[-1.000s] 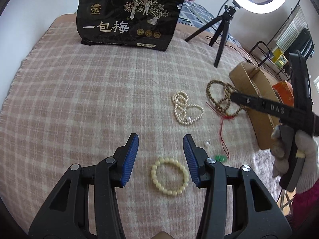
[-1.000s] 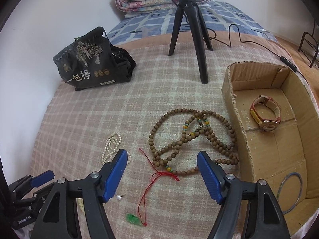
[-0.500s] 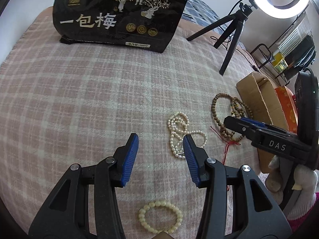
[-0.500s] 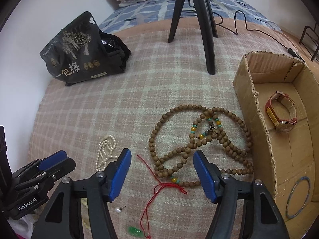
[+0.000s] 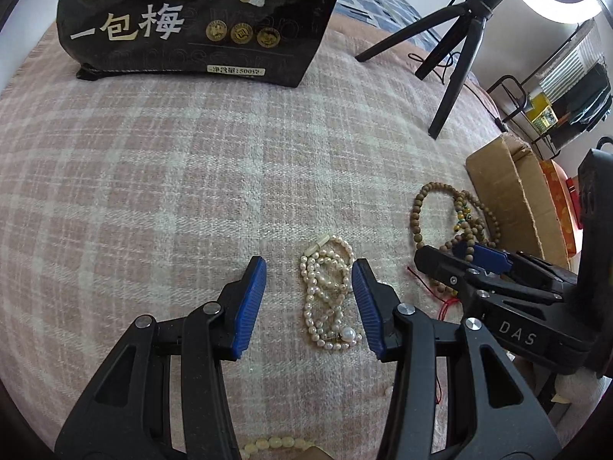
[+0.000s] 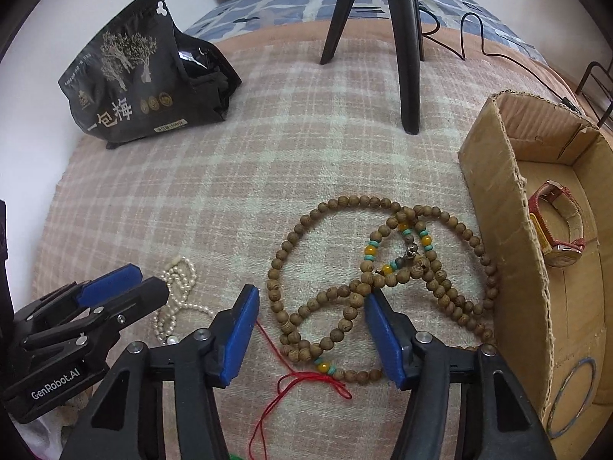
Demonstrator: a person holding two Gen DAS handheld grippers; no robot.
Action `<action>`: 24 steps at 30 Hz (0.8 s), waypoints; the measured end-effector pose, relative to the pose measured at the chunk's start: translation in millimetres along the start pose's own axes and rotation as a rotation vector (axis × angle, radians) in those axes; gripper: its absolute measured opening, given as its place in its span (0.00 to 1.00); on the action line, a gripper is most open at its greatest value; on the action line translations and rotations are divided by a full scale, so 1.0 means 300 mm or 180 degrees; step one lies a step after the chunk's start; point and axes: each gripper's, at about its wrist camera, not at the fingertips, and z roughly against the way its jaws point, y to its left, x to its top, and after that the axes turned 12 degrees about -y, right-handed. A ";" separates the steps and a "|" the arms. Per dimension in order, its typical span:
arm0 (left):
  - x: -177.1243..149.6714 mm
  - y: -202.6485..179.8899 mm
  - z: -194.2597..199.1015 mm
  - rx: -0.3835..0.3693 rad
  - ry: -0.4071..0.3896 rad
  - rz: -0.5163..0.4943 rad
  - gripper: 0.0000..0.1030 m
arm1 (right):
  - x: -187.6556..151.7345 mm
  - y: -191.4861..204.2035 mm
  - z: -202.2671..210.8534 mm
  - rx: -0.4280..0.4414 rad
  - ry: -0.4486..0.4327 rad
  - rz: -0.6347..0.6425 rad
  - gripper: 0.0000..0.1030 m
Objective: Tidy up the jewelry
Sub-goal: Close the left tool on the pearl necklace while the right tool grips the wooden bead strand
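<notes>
A white pearl necklace [image 5: 328, 295] lies bunched on the pink plaid blanket, between the open jaws of my left gripper [image 5: 309, 285]. A long brown wooden bead necklace [image 6: 379, 268] with yellow and teal beads lies between the open jaws of my right gripper [image 6: 312, 316]. A red cord [image 6: 302, 383] lies below the beads. A cream bead bracelet [image 5: 276, 442] shows at the bottom edge of the left wrist view. The cardboard box [image 6: 513, 253] at right holds a red-strap watch [image 6: 555, 230] and a thin bangle [image 6: 571, 395]. My left gripper shows in the right wrist view [image 6: 126, 283] over the pearls [image 6: 176, 291].
A black snack bag [image 5: 199, 15] stands at the far side of the blanket. A black tripod [image 6: 406, 38] with a ring light stands behind the beads, a cable trailing right. A wire rack [image 5: 555, 107] stands beyond the bed at right.
Both grippers moved forward and down. The left one left the cream bracelet behind and now straddles the pearl necklace. The right one closed in over the wooden beads.
</notes>
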 end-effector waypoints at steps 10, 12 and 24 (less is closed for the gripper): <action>-0.002 -0.051 -0.054 0.0313 -0.0072 -0.0373 0.31 | 0.010 0.004 -0.040 -0.0067 -0.0007 0.0083 0.56; -0.001 -0.059 -0.057 0.0399 -0.0129 -0.0453 0.17 | 0.009 0.010 -0.053 -0.0070 0.0001 0.0117 0.57; -0.002 -0.045 -0.033 0.0360 -0.0247 -0.0466 0.05 | -0.012 0.056 -0.046 -0.0143 -0.0171 0.0451 0.23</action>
